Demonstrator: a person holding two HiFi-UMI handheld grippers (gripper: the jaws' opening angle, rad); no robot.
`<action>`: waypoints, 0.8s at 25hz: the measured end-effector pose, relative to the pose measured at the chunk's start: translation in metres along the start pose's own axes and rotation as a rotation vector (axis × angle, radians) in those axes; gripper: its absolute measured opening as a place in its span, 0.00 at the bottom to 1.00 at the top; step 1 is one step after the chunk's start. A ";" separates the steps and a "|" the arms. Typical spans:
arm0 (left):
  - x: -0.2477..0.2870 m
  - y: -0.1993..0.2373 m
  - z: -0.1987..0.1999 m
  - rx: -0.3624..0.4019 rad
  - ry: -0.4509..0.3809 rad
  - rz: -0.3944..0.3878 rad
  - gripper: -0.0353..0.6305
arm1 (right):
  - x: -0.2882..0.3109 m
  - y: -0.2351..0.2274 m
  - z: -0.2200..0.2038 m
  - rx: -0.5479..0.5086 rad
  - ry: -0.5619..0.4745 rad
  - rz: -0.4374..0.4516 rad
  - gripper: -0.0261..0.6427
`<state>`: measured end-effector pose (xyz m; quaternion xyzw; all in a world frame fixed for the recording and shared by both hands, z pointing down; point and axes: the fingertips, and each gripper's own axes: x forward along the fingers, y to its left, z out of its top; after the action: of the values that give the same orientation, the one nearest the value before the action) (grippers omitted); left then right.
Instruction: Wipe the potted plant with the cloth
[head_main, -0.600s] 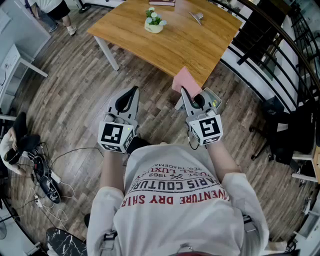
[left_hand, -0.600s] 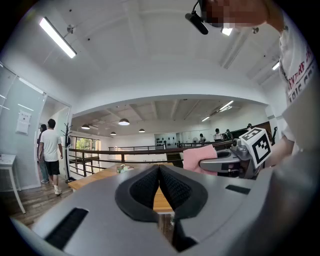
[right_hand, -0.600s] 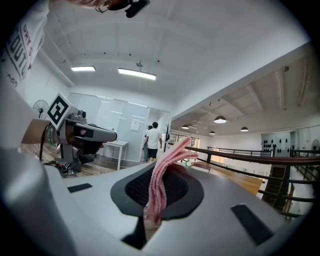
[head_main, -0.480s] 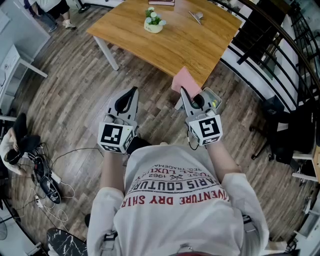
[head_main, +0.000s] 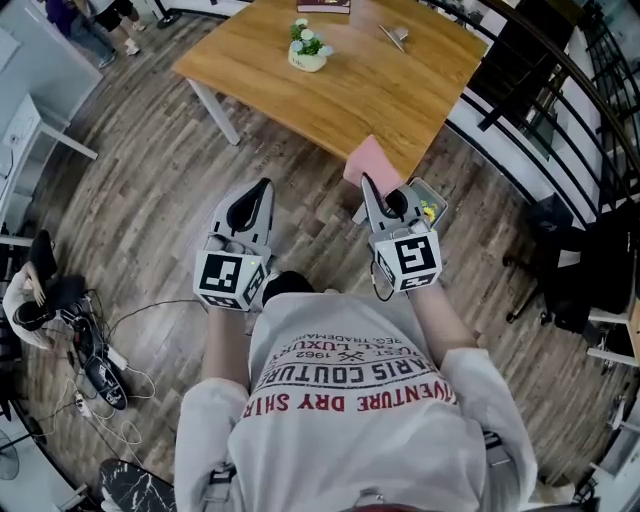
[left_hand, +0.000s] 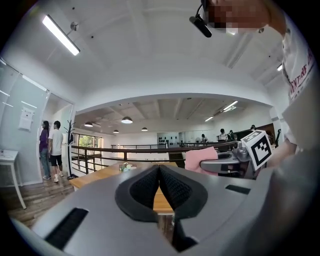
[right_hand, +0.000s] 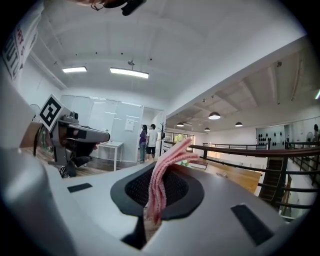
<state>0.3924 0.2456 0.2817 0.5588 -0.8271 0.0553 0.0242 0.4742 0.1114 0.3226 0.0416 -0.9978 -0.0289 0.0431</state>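
Pink cloth (head_main: 373, 165) is already in our right gripper (head_main: 366, 182) in the head view. It sticks up ahead of the jaw tips, which are clamped on it. Our left gripper (head_main: 264, 186) is level with it and well apart, jaws together and carrying nothing. The potted plant (head_main: 308, 45) stands far ahead of both grippers on the wooden table (head_main: 380, 95), whose near corner lies just beyond the right gripper. Nothing touches the plant.

From the left gripper view, the ribbed pads (left_hand: 145, 187) meet with nothing between them. The plant shows small, far past the tips and a little to their left, while the cloth-bearing gripper sits off to the right.

From the right gripper view, the folded cloth is pinched between the pads and rises ahead of them, with the table beyond.

We judge the pick-up done. The approach to the table and all of the wiping are left.
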 end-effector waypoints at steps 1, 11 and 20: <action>0.001 0.005 -0.001 -0.005 0.002 0.007 0.08 | 0.004 0.000 -0.002 -0.001 0.005 0.005 0.09; 0.042 0.080 -0.017 -0.016 0.027 -0.004 0.08 | 0.087 -0.004 -0.010 -0.008 0.044 -0.019 0.09; 0.132 0.202 -0.015 -0.039 0.030 -0.161 0.08 | 0.212 -0.020 0.002 0.010 0.107 -0.186 0.09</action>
<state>0.1555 0.2004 0.2968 0.6220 -0.7800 0.0452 0.0518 0.2652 0.0734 0.3375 0.1355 -0.9861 -0.0257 0.0932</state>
